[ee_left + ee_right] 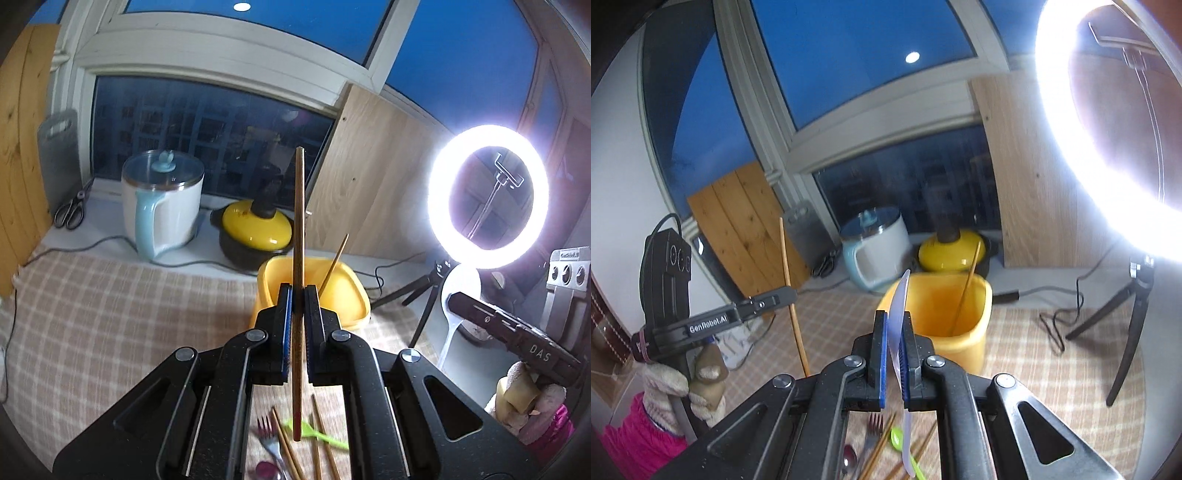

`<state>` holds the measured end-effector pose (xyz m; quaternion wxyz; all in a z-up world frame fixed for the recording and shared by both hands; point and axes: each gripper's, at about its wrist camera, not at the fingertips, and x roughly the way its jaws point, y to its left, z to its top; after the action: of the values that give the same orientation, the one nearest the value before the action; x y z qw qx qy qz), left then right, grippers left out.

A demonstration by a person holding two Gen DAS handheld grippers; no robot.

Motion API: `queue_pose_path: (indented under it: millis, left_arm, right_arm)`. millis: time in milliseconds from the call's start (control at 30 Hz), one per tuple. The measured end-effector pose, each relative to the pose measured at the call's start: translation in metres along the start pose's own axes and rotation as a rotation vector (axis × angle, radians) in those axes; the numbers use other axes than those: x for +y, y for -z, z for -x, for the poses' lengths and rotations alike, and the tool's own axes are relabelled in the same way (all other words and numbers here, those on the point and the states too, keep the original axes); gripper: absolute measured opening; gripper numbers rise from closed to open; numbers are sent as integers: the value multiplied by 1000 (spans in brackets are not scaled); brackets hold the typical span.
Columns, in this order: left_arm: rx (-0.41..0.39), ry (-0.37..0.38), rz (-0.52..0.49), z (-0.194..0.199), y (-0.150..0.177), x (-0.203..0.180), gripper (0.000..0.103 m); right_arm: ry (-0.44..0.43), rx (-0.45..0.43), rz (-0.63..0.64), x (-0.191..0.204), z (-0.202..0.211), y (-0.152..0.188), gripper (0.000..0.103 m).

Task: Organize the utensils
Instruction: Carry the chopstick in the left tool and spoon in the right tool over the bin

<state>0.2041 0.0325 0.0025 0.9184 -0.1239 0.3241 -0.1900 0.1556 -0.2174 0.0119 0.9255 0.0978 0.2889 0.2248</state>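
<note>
Wooden chopstick (299, 236) clamped upright in left gripper (298, 295); right gripper (894, 325) pinches seemingly white spoon (900, 314).

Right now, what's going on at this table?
A person is sorting utensils with two handheld claws. The left claw is shut on a chopstick, held upright in front of the yellow bin. The right claw is shut on a white spoon, also near the bin. One chopstick already leans inside it. More chopsticks, a fork and a green spoon lie on the checked cloth.
</note>
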Motion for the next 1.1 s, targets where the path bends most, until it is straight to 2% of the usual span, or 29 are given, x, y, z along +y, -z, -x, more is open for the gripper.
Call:
queue_pose_path:
  millis: [300, 667, 1100]
  left_arm:
    - [-23, 2, -10, -29, -32, -3, 4]
    - [-67, -31, -20, -63, -67, -5, 4]
    - [-31, -22, -11, -100, -65, 1, 4]
  right_arm:
    - [21, -63, 8, 0, -20, -32, 3]
    - [80, -118, 20, -9, -58, -58, 3]
    - [129, -107, 15, -26, -101, -51, 3]
